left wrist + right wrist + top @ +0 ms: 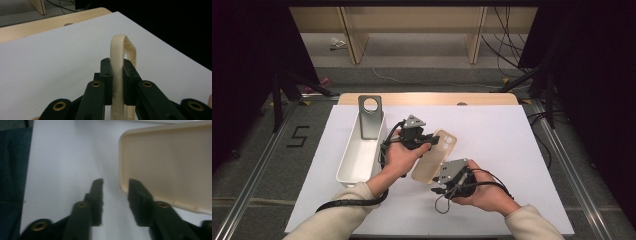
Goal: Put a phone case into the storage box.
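Cream-coloured and slightly glossy, the soft plastic phone case (435,156) hangs above the white table top (492,130) between the two hands, its camera cut-out end pointing away from the person and its hollow inner side facing the right gripper's camera. The left gripper (424,141) has that far end of the case clamped: in the left gripper view the thin cream edge of the case (119,75) stands upright between the two black pads, which press on it from both sides, with the rounded corner and the cut-out rising just above the jaw tips. The right gripper (439,190) sits at the near end of the case, and its jaws stand apart with nothing between them; in the right gripper view the case's rounded corner (170,165) lies just beside and beyond the right-hand jaw, outside the gap, and I cannot tell whether it touches that jaw. To the left of the left gripper, a long white plastic bin (357,155) rests on the table with a grey metal plate with a round hole (371,116) standing in its far end, well apart from the case.
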Available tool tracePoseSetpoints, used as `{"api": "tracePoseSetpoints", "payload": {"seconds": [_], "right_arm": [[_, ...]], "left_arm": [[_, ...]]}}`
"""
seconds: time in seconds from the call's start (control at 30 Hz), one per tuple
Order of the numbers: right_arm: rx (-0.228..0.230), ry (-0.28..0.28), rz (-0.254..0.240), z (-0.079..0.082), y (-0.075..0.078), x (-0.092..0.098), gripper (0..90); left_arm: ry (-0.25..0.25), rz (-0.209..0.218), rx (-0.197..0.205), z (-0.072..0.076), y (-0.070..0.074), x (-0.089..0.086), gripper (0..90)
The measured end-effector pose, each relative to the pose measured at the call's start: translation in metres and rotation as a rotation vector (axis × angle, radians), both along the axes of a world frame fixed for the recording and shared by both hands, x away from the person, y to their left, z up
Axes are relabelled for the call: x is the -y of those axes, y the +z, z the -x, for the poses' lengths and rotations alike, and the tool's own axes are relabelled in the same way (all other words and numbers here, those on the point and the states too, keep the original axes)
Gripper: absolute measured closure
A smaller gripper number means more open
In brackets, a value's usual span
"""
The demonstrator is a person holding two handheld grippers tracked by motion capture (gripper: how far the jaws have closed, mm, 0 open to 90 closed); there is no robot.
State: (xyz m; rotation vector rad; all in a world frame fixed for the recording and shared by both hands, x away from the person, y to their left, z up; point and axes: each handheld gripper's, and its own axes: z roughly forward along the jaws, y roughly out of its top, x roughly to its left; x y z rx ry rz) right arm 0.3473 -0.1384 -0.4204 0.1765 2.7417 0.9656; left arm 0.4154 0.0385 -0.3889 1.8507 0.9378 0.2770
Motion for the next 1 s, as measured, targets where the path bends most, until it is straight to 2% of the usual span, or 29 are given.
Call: {"api": "tracePoseSetpoints", "payload": {"seconds": [0.07,0.13,0.23,0.4,0.6,0.9,1.0], "right_arm": [[0.002,-0.027,-0.024,-0.002,0.002,0.003,49.4],[0.006,-0.063,-0.047,-0.005,0.003,0.006,40.4],[0.003,-0.104,-0.086,-0.008,0.005,0.013,34.5],[0.001,-0.161,-0.121,-0.011,0.005,0.027,27.0],[0.013,-0.236,-0.162,-0.013,0.005,0.043,22.7],[0.007,-0.318,-0.212,-0.016,0.006,0.061,20.4],[0.012,-0.339,-0.219,-0.017,0.006,0.068,20.1]], "left_arm": [[0.005,-0.015,0.050,0.002,0.000,-0.003,81.1],[0.015,-0.010,0.067,0.003,-0.001,-0.006,81.0],[0.026,-0.002,0.102,0.006,-0.002,-0.015,81.0],[0.049,0.037,0.144,0.011,-0.001,-0.033,81.0],[0.065,0.067,0.205,0.017,-0.001,-0.051,80.9],[0.092,0.137,0.222,0.028,-0.004,-0.073,80.9],[0.097,0.149,0.226,0.030,-0.004,-0.080,81.0]]}}
